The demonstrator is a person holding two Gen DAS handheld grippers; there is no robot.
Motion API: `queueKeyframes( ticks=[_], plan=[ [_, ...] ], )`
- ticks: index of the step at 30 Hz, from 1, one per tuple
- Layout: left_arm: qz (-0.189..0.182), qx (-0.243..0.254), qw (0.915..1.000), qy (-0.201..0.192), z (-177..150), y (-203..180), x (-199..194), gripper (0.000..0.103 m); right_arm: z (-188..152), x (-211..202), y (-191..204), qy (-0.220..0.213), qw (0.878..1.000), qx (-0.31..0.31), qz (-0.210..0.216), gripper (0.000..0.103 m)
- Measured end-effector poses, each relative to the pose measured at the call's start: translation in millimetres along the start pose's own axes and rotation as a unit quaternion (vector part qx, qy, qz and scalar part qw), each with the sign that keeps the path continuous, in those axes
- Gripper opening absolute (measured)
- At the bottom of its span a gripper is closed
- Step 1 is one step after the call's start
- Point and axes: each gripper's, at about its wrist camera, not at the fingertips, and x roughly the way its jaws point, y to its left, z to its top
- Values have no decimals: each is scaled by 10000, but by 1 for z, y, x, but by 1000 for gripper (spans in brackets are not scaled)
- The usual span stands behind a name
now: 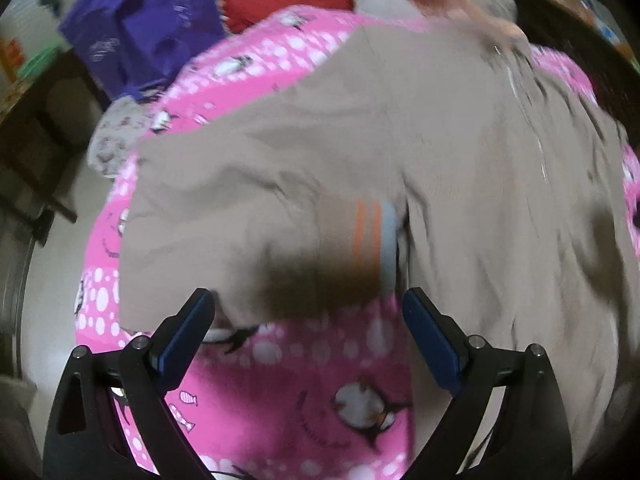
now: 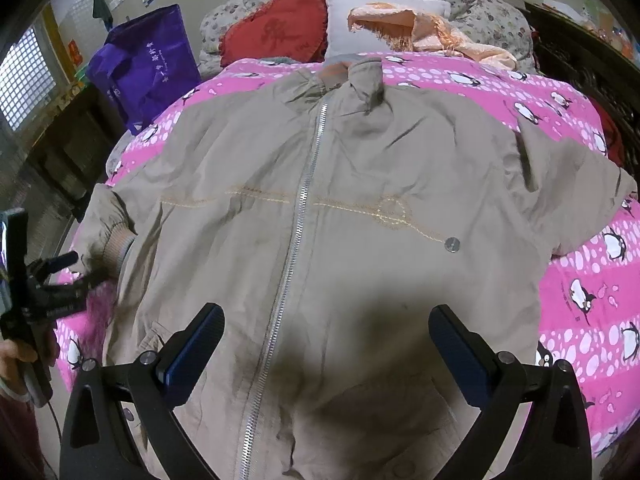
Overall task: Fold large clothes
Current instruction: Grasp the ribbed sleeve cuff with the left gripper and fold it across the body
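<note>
A beige zip-front jacket lies spread front-up on a pink penguin blanket, collar toward the pillows. My right gripper hovers open over the jacket's lower front, just right of the zipper. In the right wrist view my left gripper, held in a hand, sits at the bed's left edge beside the sleeve cuff. The left wrist view is blurred. There my left gripper stands open just short of the striped cuff, nothing between its fingers. The jacket fills that view.
A purple bag stands left of the bed. A red cushion, a white pillow and a peach cloth lie at the head, on a floral quilt. Dark wooden furniture flanks the bed.
</note>
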Motion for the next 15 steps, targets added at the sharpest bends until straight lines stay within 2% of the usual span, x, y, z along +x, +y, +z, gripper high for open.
queueKeyframes(
  ticks=[5, 7, 11, 12, 13, 14, 15],
  plan=[
    [307, 265, 9992, 56, -1, 2, 21, 96, 0, 9, 5, 148, 9998, 11, 118, 103],
    [292, 299, 9991, -69, 1, 3, 24, 96, -1, 11, 7, 198, 9997, 6, 143, 103],
    [481, 705, 9961, -231, 4, -6, 33, 94, -2, 9, 10, 166, 9998, -91, 62, 103],
    [485, 774, 9956, -227, 3, -7, 37, 82, -2, 9, 9, 161, 9998, -107, 37, 103],
    [448, 770, 9958, -204, 3, -6, 40, 59, -1, 9, 9, 159, 9998, -115, 24, 103],
    [479, 650, 9965, -208, 4, -2, 41, 48, -1, 8, 8, 151, 9998, -111, 23, 102],
    [513, 483, 9972, -234, 5, 5, 39, 27, -2, 7, 7, 143, 9998, -101, 23, 102]
  ],
)
